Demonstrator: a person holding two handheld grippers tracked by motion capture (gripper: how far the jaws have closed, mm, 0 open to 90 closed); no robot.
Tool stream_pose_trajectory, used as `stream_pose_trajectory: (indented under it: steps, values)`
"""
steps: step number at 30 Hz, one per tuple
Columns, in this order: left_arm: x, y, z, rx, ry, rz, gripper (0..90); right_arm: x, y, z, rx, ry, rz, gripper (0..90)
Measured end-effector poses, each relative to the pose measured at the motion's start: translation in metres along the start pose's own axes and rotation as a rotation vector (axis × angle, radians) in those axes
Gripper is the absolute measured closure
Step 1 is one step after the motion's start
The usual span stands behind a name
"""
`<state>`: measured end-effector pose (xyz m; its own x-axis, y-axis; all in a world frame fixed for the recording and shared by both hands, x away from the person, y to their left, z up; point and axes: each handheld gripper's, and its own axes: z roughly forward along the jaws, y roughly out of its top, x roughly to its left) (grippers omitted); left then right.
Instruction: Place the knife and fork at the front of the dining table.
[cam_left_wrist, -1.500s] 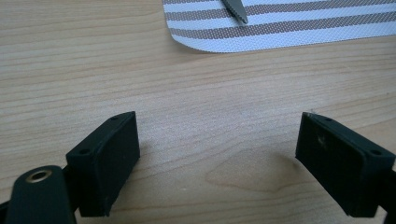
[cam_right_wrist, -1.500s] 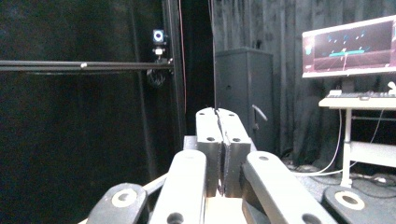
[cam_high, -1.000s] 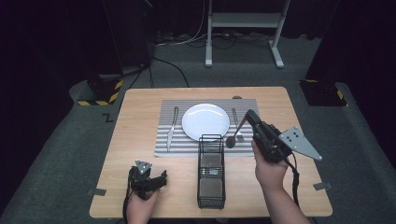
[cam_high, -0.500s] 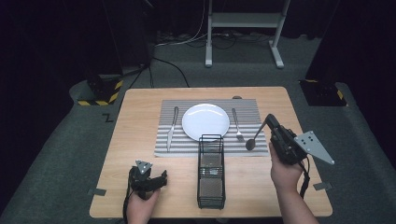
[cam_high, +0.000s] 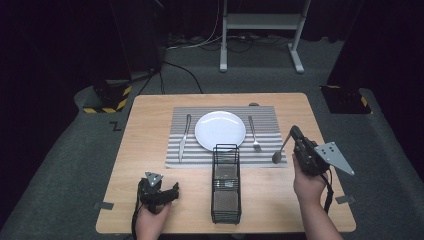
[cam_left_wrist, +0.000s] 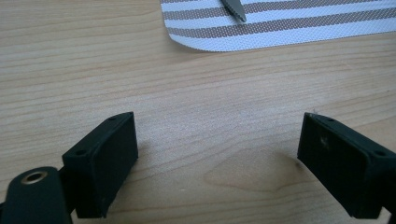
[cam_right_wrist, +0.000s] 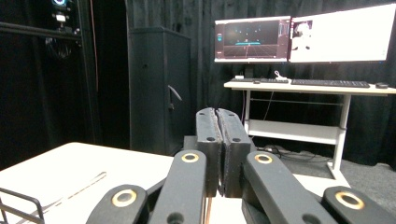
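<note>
Pale wood-grain desk (cam_high: 150, 150) fills the centre of the high view, smooth and flat, with a woven grey-and-white striped placemat (cam_high: 177, 152) at its upper middle. On that mat sits a round glossy white plate (cam_high: 220, 130), a slim steel knife (cam_high: 184, 136) to its left and a steel fork (cam_high: 253, 134) to its right. Below the plate stands a tall black wire cutlery basket (cam_high: 225, 200), open-meshed and rigid.

At lower right, the right gripper (cam_high: 292, 131) is clenched on the thin handle of a dark-bowled metal spoon (cam_high: 281, 150), which slants down with its bowl at the mat's lower right corner, just right of the fork. In the right gripper view its pads (cam_right_wrist: 208, 140) press flat together. To place the spoon well, I would lower the handle until it lies parallel to the fork, then release gently so the smooth metal does not skid.

At lower left, the left gripper (cam_high: 159, 192) rests released and empty on the desk.
</note>
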<state>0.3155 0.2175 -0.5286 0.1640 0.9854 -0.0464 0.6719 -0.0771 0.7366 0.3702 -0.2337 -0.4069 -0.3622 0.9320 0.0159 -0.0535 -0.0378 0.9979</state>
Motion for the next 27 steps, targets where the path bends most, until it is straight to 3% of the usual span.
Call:
stream_pose_trajectory:
  steps: [27]
  values:
    - [0.002, -0.001, -0.001, -0.009, -0.005, -0.024, 13.7, -0.012, -0.026, 0.055, 0.085, -0.044, -0.006, 88.7]
